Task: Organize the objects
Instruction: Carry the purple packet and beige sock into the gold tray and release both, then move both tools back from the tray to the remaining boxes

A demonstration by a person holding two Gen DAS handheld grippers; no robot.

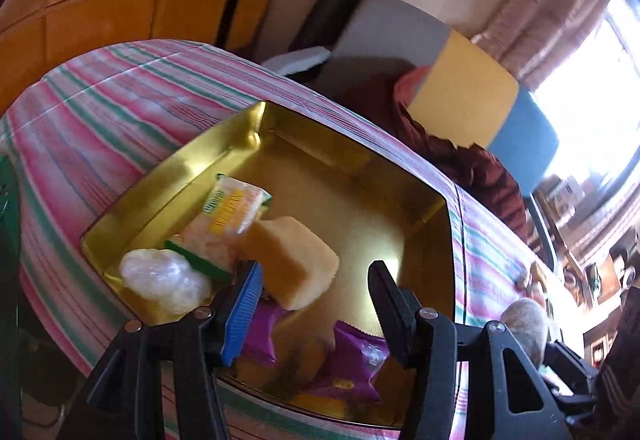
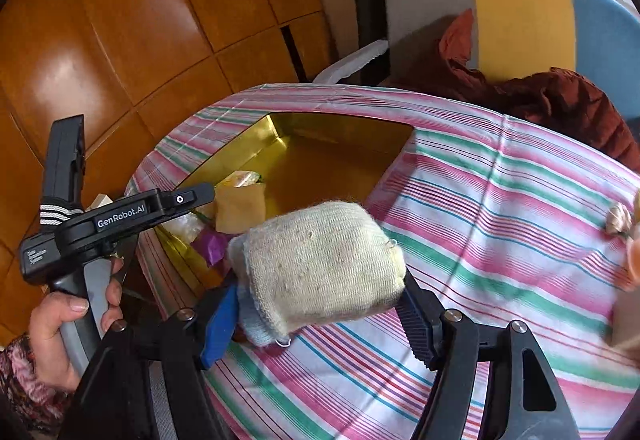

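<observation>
I am clamping my right gripper (image 2: 320, 304) on a rolled cream sock (image 2: 324, 260), holding it over the striped tablecloth (image 2: 500, 240). My left gripper (image 1: 316, 284) is hovering with fingers apart and holding nothing over the gold tin tray (image 1: 168, 180). Inside the tray, purple snack packets (image 1: 352, 364) are lying nearest at 6 o'clock, a tan sponge block (image 1: 292, 260) just beyond, and a yellow wrapped biscuit (image 1: 236, 208) toward 11 o'clock.
</observation>
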